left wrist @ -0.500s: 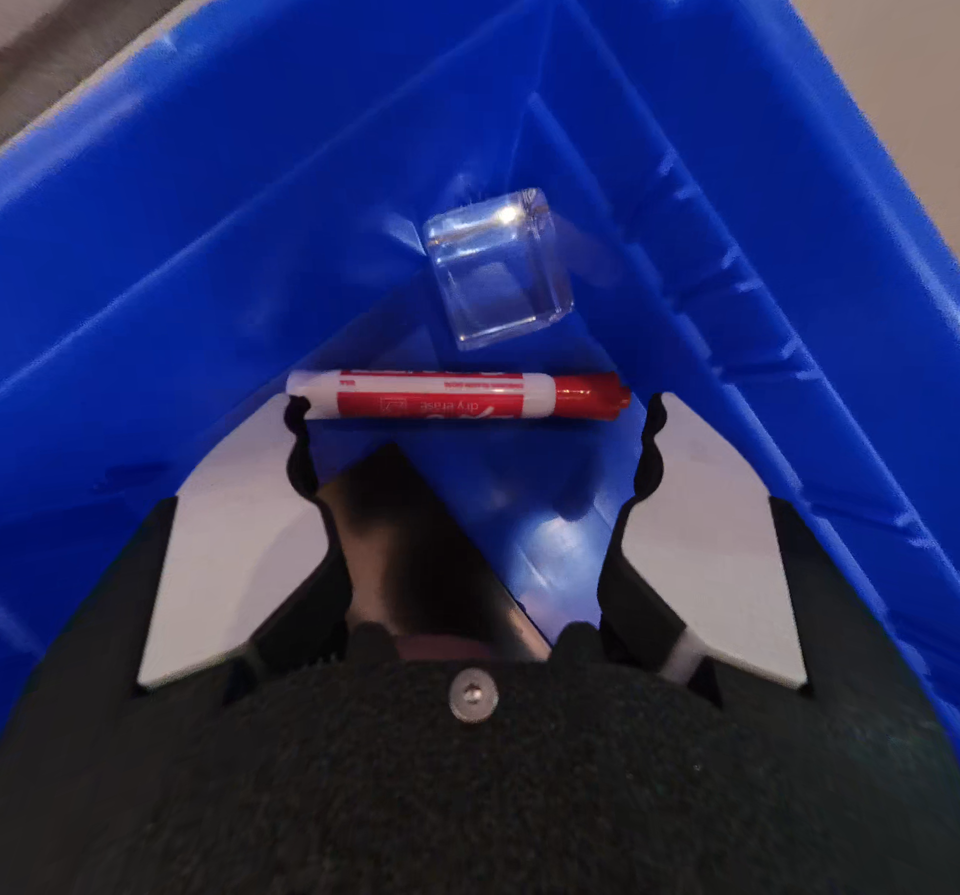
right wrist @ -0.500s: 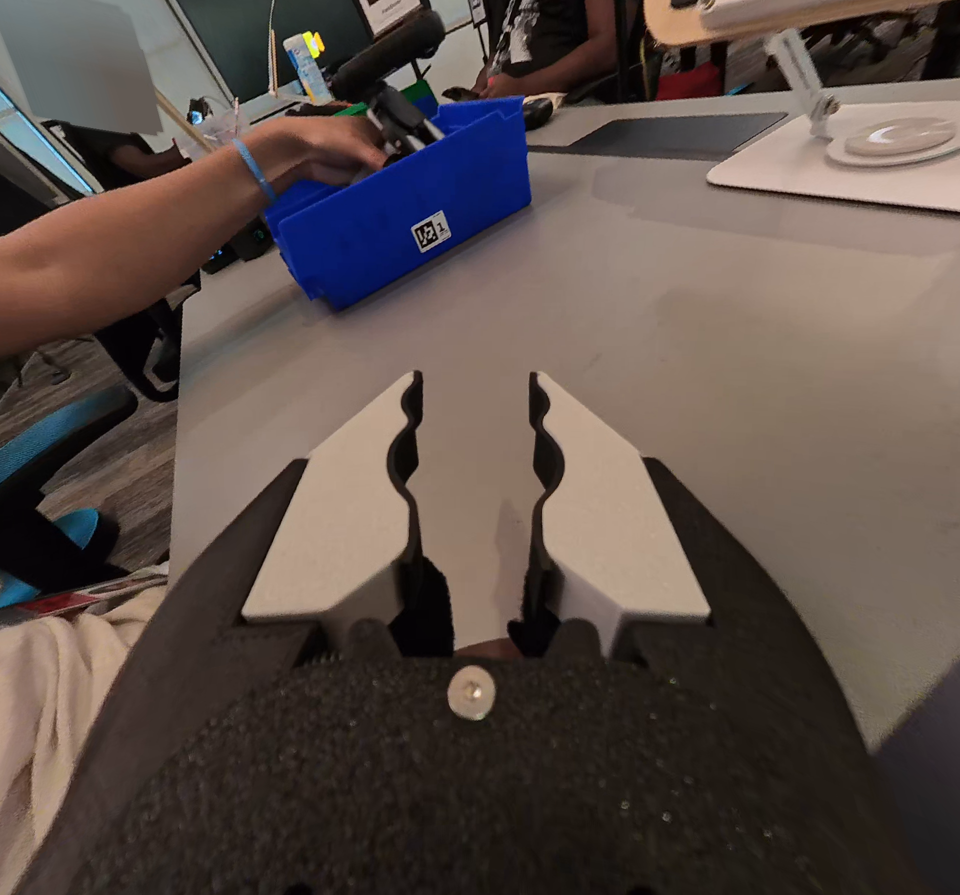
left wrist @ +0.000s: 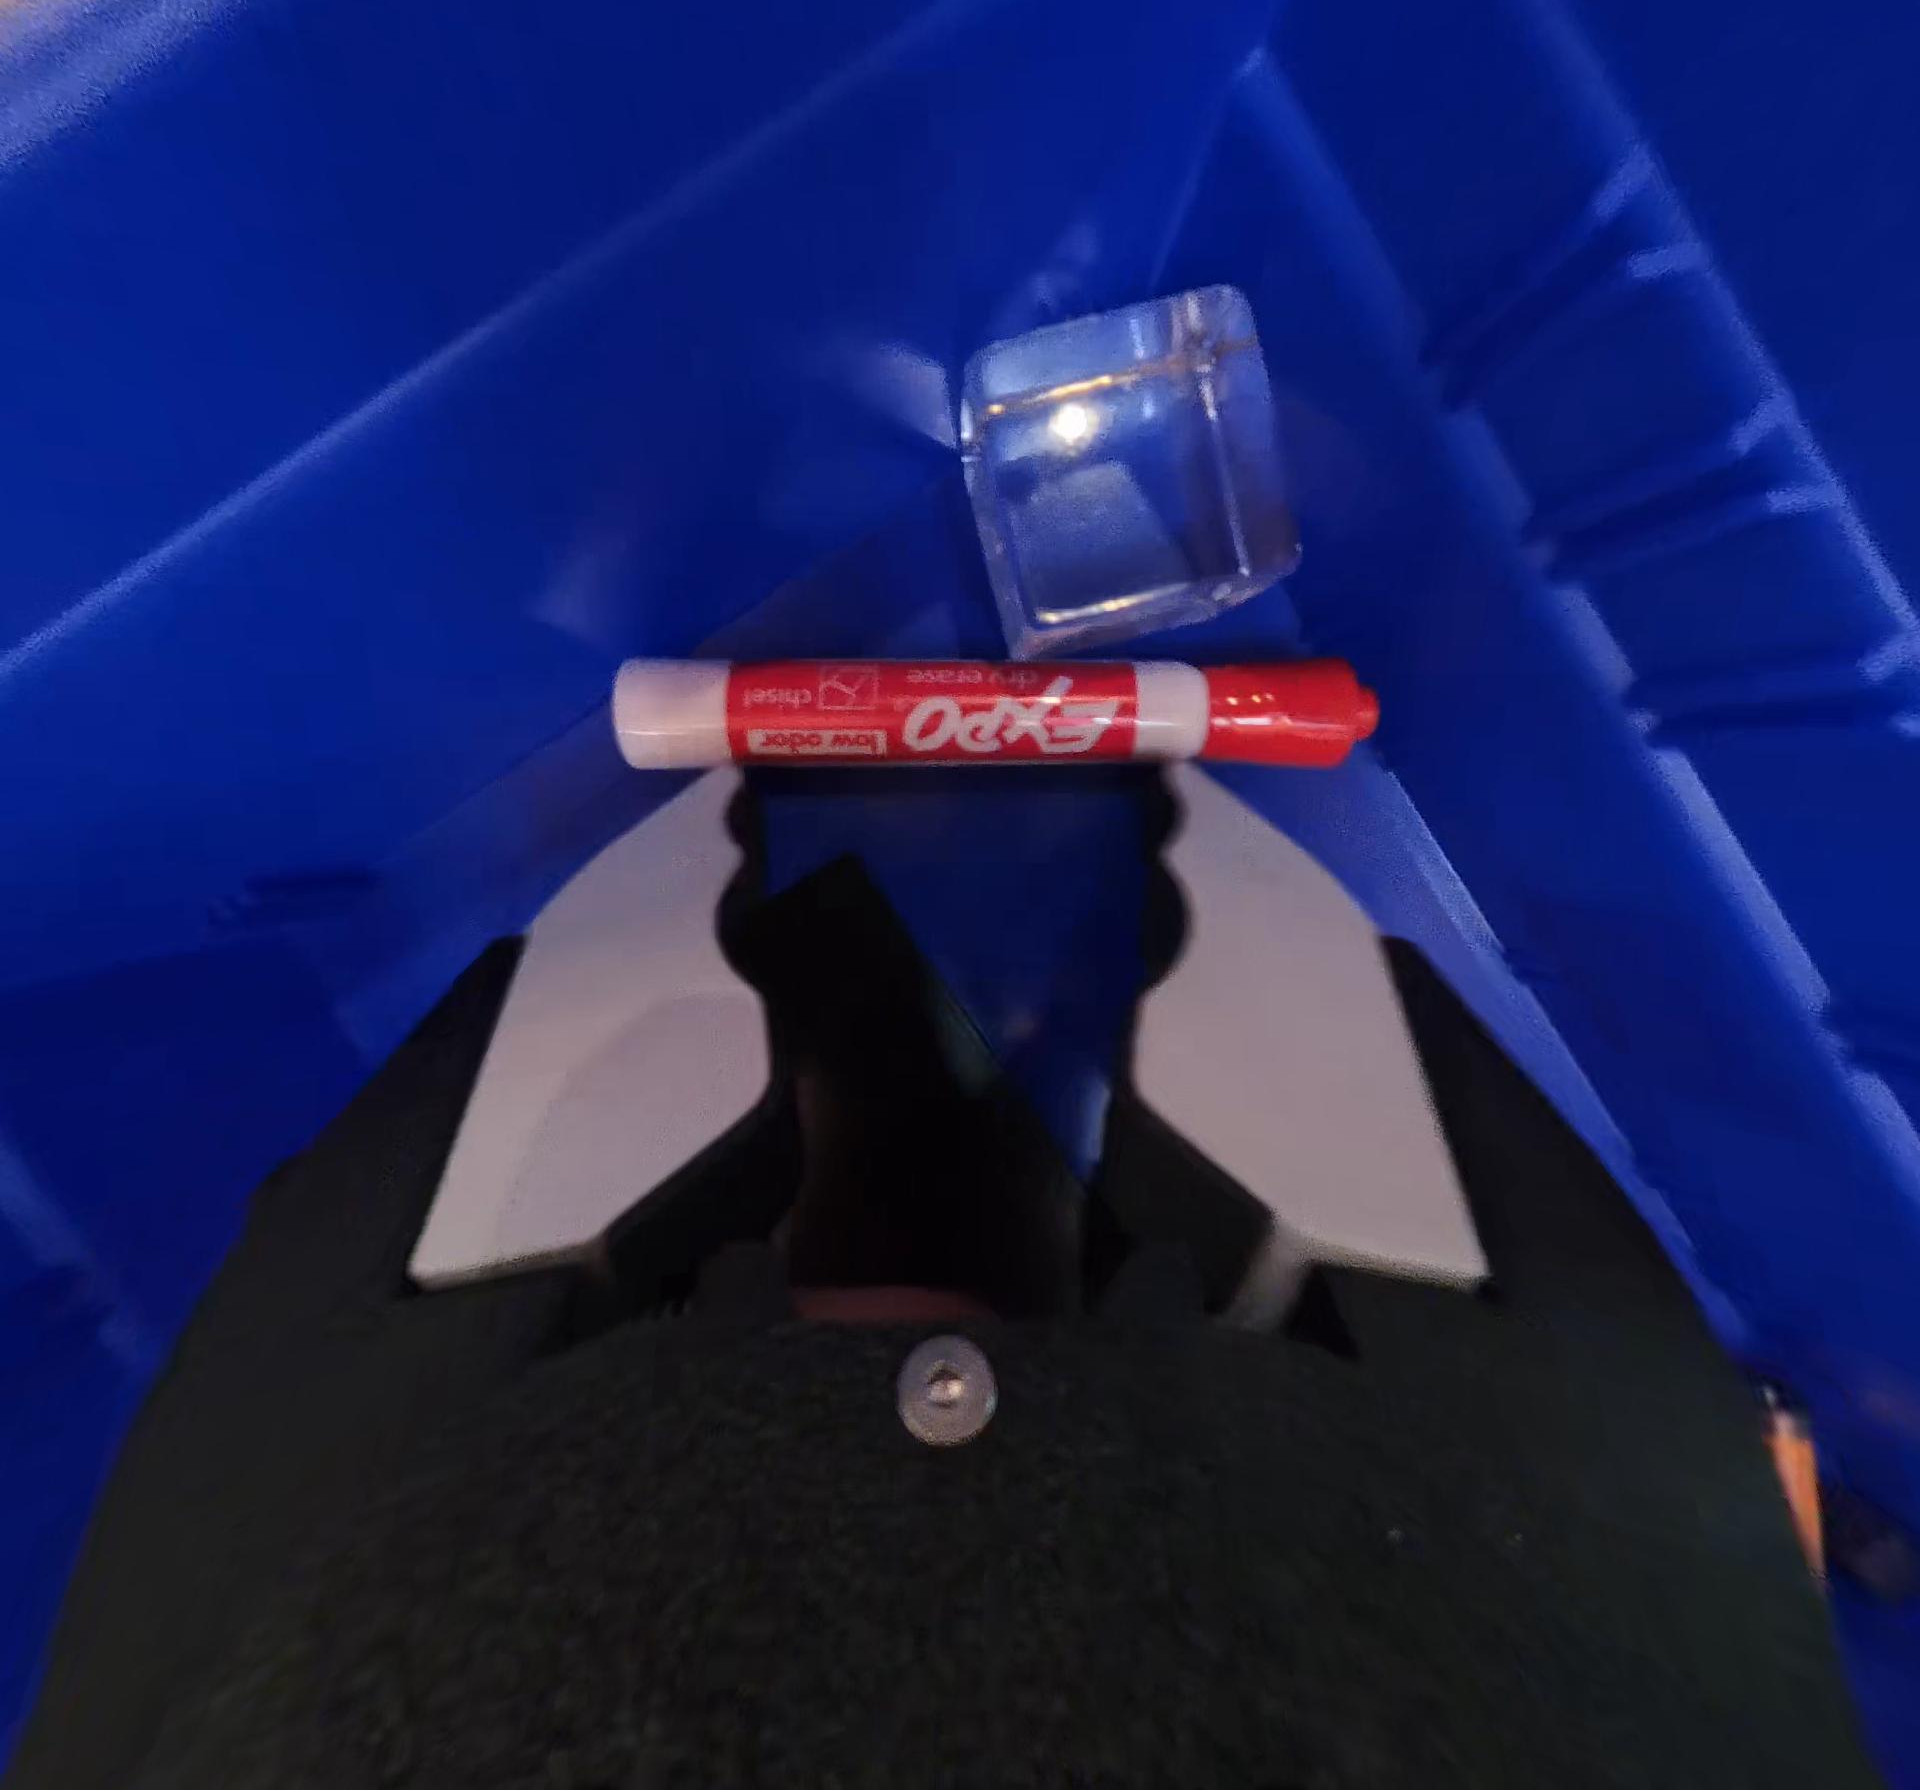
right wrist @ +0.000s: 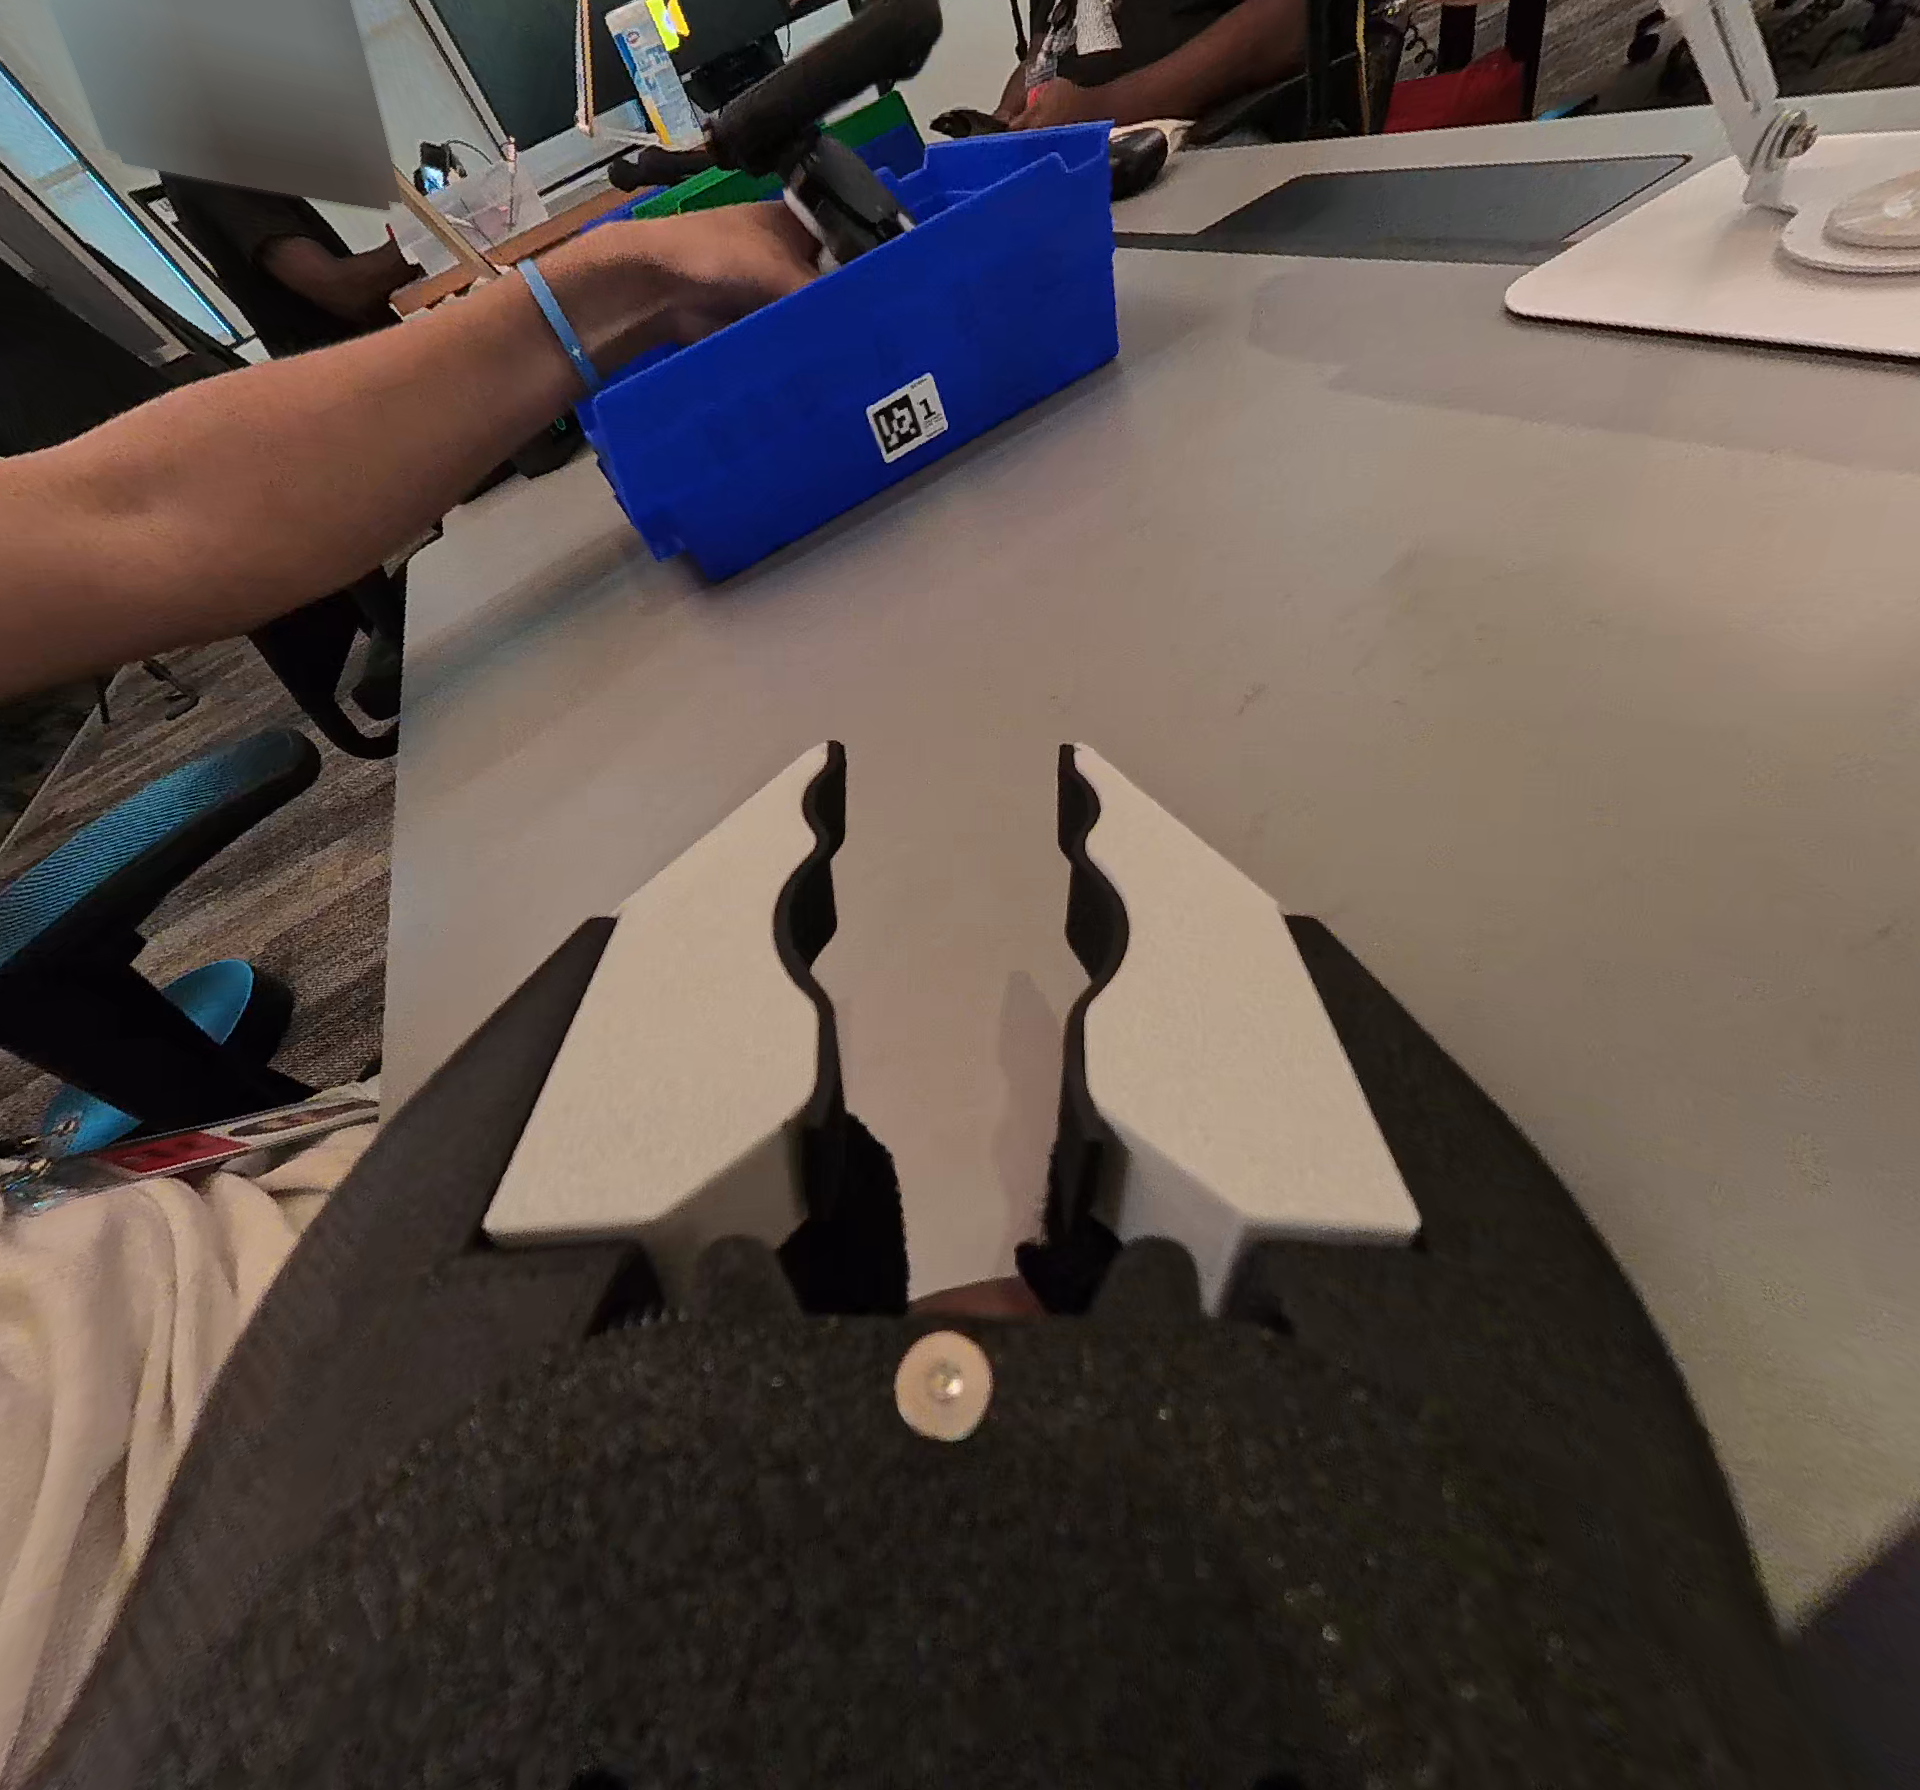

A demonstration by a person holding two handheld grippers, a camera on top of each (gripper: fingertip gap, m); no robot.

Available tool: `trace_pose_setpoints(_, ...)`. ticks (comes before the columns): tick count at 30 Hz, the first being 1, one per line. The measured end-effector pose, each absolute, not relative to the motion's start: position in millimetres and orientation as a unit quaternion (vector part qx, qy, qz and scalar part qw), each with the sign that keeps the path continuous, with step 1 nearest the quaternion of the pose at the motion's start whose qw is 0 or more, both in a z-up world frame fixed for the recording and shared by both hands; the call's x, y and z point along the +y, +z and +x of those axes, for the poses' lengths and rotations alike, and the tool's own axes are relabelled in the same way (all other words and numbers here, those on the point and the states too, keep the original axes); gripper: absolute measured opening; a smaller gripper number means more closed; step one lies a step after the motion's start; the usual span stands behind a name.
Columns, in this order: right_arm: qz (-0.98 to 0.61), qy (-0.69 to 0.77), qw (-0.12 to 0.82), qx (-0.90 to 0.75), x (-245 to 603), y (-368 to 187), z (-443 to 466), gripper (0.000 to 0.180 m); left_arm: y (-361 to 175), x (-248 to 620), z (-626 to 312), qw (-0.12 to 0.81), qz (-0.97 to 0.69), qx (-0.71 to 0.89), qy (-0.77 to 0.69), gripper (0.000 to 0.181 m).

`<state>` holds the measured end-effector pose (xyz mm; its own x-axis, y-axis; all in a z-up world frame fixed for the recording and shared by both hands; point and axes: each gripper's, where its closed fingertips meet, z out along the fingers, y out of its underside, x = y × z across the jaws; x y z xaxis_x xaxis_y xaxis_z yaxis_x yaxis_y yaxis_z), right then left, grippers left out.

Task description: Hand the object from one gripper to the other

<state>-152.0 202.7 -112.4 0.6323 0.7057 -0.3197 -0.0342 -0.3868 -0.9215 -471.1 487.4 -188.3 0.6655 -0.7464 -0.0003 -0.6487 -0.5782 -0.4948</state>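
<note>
Red dry-erase marker (left wrist: pixel 992 712) lies crosswise in a blue bin (left wrist: pixel 520 369); the left gripper (left wrist: pixel 951 800) spreads just short, apparently to pinch it, while the right gripper (right wrist: pixel 951 764) waits parted, empty, over the tabletop (right wrist: pixel 1403 649).

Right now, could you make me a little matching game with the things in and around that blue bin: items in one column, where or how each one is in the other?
Things:
1. red marker
2. clear cube
3. left gripper
4. right gripper

Places or states:
A. open over the bare grey table, away from the blue bin
B. lying crosswise on the bin floor, just beyond open fingertips
C. reaching down into the bin, open
D. near the bin's inner corner, behind the marker

Pairs: 1-B, 2-D, 3-C, 4-A
</note>
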Motion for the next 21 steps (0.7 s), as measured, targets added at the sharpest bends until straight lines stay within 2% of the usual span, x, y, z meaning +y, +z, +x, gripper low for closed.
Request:
trace_pose_setpoints(3, -0.748, 0.368, 0.504, -0.225, 201.9, -112.8, -152.9, 0.041, -188.9, 492.0, -477.1, 0.249, -0.888, 0.374, -0.095, 0.081)
trace_pose_setpoints(4, -0.749, 0.369, 0.503, -0.225, 201.8, -113.0, -153.3, 0.041, -189.2, 493.1, -480.2, 0.249, -0.891, 0.37, -0.089, 0.092)
trace_pose_setpoints(7, -0.749, 0.373, 0.499, -0.226, 200.8, -113.8, -154.5, 0.041, -186.7, 489.1, -480.3, 0.248, -0.885, 0.383, -0.094, 0.092)
trace_pose_setpoints(12, -0.751, 0.379, 0.487, -0.233, 198.5, -117.5, -158.6, 0.041, -173.1, 489.2, -464.7, 0.263, -0.88, 0.366, -0.152, 0.122)
trace_pose_setpoints(17, -0.755, 0.376, 0.476, -0.249, 194.6, -122.8, -163.6, 0.041, -185.9, 495.8, -458.4, 0.252, -0.881, 0.381, -0.125, 0.135)
trace_pose_setpoints(21, -0.755, 0.379, 0.471, -0.253, 193.2, -124.6, -165.7, 0.041, -190.9, 498.3, -453.2, 0.245, -0.876, 0.398, -0.118, 0.133)
